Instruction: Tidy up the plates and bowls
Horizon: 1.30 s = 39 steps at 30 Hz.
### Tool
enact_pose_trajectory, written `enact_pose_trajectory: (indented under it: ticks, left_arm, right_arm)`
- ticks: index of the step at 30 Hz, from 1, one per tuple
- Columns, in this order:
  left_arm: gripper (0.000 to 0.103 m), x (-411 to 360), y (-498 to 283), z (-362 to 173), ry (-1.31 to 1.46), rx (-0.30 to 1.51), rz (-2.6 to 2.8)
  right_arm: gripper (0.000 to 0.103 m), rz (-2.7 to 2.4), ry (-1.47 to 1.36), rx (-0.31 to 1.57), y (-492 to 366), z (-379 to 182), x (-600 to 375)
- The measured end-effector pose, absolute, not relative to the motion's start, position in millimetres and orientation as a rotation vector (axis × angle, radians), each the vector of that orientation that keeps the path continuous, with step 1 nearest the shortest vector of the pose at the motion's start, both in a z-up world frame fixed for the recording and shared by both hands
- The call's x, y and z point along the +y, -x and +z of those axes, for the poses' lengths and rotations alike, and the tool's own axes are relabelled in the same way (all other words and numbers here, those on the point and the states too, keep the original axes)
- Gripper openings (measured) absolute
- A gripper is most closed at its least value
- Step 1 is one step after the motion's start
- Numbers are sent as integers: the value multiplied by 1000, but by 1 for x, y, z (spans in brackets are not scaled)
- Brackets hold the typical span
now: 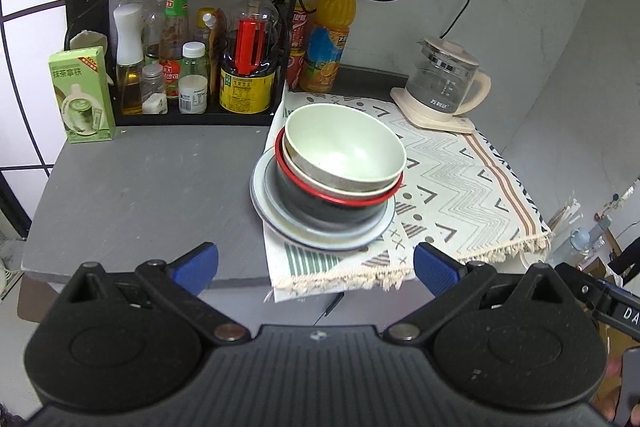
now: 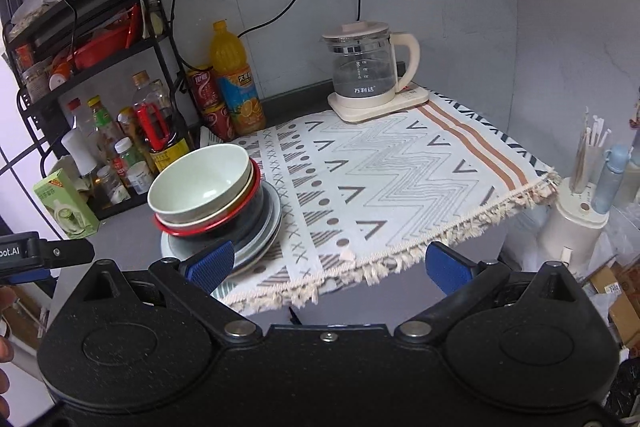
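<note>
While both grippers, left (image 1: 316,267) and right (image 2: 330,265), are hovering wide and empty, top bowl (image 1: 346,151) is needing a level rim pinch.

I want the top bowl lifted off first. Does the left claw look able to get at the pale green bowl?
Probably yes. The left claw is open and empty, with the pale green bowl topmost on the stack straight ahead, its rim exposed and nothing between them.
</note>
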<state>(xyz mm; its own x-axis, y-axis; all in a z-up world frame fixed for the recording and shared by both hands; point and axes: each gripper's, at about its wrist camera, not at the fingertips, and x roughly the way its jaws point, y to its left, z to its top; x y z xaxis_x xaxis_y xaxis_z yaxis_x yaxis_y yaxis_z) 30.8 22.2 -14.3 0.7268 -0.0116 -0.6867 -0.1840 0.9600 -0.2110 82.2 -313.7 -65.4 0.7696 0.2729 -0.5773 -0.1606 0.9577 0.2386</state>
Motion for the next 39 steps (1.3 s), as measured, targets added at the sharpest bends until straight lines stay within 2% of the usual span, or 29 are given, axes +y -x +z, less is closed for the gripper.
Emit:
enact_pose_trajectory:
  ticks: [23,39]
  left_arm:
    - [103,24,49,-4,207,718,95]
    - [103,25,53,7,208,720,85]
  right_arm:
    - [103,258,-167,594,-9,-63,-304]
    - [103,260,-148,602,-3,-55,-300]
